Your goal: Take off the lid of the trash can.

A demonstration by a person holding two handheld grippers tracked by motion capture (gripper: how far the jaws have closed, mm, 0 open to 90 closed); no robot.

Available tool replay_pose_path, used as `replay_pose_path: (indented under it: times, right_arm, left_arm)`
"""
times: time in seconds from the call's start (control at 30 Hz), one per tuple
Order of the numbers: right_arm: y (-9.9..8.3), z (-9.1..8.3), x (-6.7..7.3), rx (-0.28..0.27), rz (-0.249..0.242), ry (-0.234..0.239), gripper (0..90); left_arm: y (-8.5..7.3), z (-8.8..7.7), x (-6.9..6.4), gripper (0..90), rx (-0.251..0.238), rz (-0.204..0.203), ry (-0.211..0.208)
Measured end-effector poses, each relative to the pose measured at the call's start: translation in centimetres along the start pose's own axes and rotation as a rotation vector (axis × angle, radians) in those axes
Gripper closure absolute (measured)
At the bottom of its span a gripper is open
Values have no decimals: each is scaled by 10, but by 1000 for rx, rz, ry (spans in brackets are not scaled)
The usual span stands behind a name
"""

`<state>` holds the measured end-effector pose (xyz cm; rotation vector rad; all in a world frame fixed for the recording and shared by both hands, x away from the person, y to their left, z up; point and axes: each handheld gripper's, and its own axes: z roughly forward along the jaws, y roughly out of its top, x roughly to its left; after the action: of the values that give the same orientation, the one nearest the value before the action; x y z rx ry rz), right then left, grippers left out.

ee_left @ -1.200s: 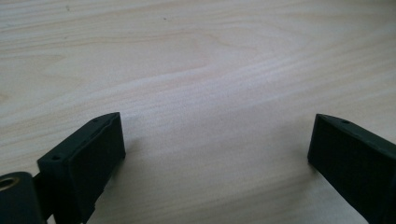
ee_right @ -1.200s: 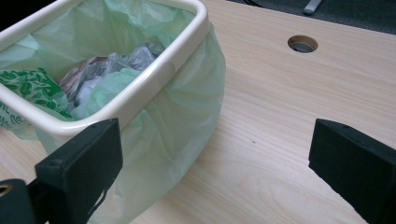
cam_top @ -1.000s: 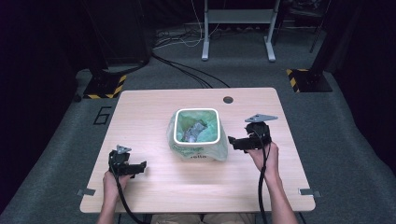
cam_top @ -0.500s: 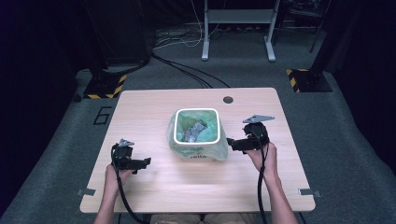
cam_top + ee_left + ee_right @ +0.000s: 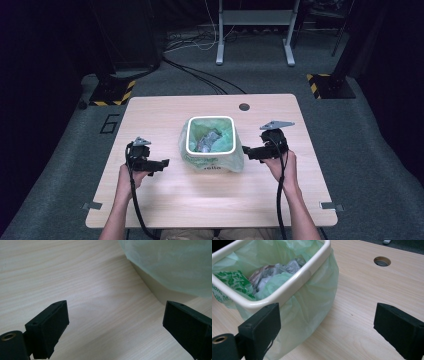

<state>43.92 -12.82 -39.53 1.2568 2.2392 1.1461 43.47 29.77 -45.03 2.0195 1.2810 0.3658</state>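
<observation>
- The small bin (image 5: pixel 211 144) stands near the middle of the bench (image 5: pixel 165 112), between the two tools; the right tool (image 5: pixel 248 151) sits just beside its right side, and the left tool (image 5: pixel 162 164) is a little further off on the other side.
- Both tools have their jaws spread wide, with nothing between them; in the right gripper view the bin's corner (image 5: pixel 284 295) rises just past the left jaw, and in the left gripper view only bare wood lies between the jaws, with the bag's edge (image 5: pixel 172 262) further ahead.
- The bin is a cream, rounded-square tub with a smooth thick rim, lined with a thin, pale green plastic bag (image 5: pixel 312 302) that folds over the rim and hangs loose and wrinkled down the outside.
- Inside lies crumpled rubbish (image 5: pixel 277 271), grey and greenish, soft and creased.
- The bench is pale wood grain, matt, with a round cable hole (image 5: pixel 244 106) toward the far edge.
- Around it is grey carpet (image 5: pixel 370 165), black cables (image 5: pixel 200 80) on the floor, a grey metal stand (image 5: pixel 252 30) behind, and yellow-black striped floor markers (image 5: pixel 320 85).
</observation>
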Motion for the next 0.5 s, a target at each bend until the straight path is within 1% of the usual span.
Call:
replay_pose_path:
  times: [0.03,0.07,0.13,0.2,0.33,0.37,0.5]
  right_arm:
    - [1,1,0,0,1,6,64]
    - [1,1,0,0,1,6,64]
    - [5,4,1,8,-9,16,65]
    - [6,6,2,9,-14,21,67]
    - [11,12,5,24,-23,37,67]
    - [12,13,6,25,-26,37,67]
    - [19,19,6,38,-35,59,61]
  left_arm:
    - [2,0,0,63,-1,-2,-9]
    - [2,0,0,63,-1,-2,-9]
    - [9,-2,0,64,-13,-6,-27]
    - [13,-3,0,64,-16,-11,-34]
    - [20,-5,0,64,-27,-8,-43]
    - [22,-5,0,64,-27,-9,-52]
    - [29,-6,0,67,-38,-14,-64]
